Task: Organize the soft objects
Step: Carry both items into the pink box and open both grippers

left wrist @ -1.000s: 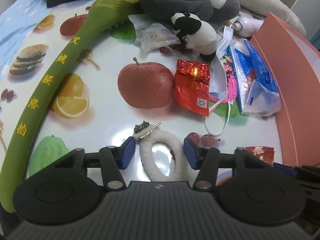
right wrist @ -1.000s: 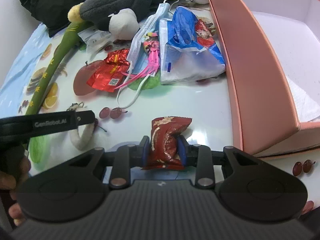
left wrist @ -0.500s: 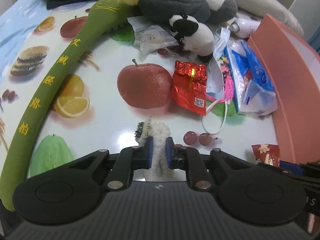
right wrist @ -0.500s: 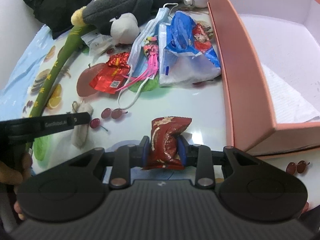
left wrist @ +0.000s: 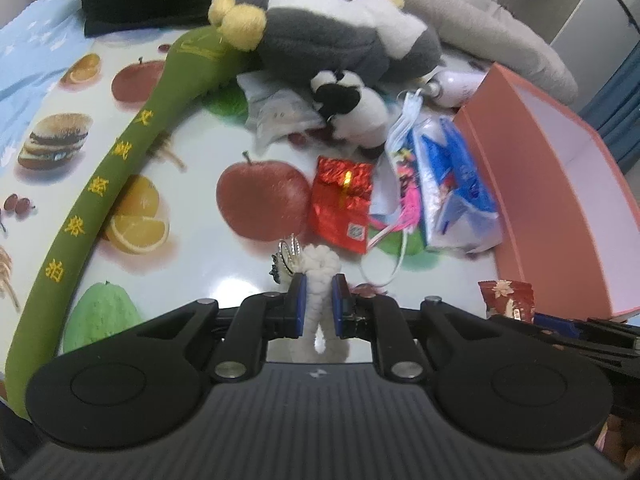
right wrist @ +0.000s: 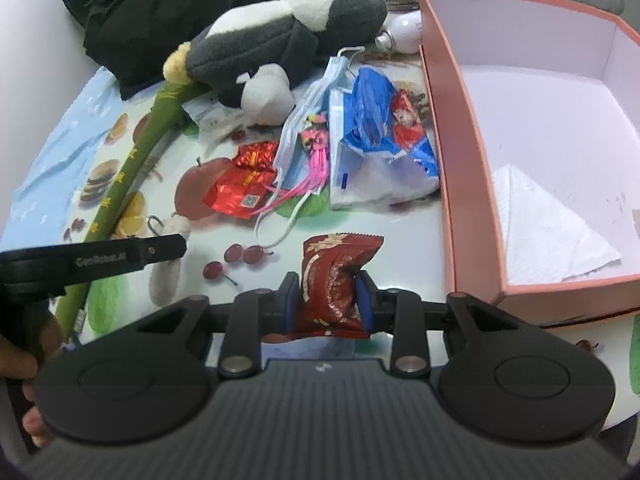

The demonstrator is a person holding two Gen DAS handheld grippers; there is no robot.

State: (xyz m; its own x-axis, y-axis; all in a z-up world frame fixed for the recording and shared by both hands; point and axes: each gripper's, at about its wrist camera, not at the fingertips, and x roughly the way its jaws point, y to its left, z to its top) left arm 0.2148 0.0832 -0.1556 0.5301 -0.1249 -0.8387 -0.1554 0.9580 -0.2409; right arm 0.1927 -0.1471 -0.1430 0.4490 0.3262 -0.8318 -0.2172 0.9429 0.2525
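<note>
Left wrist: left tool (left wrist: 319, 300) pinches fluffy white loop (left wrist: 320, 270), perhaps a keychain; right tool (right wrist: 328, 300) clamps crumpled red packet (right wrist: 334, 280).

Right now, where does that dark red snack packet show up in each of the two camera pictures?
Left wrist view: the dark red snack packet peeks in at lower right, beside the pink box.
Right wrist view: the same packet sits at centre bottom, pinched between the right gripper fingers.
Shared landmark: the bright red foil packet lying on the printed apple.
</note>
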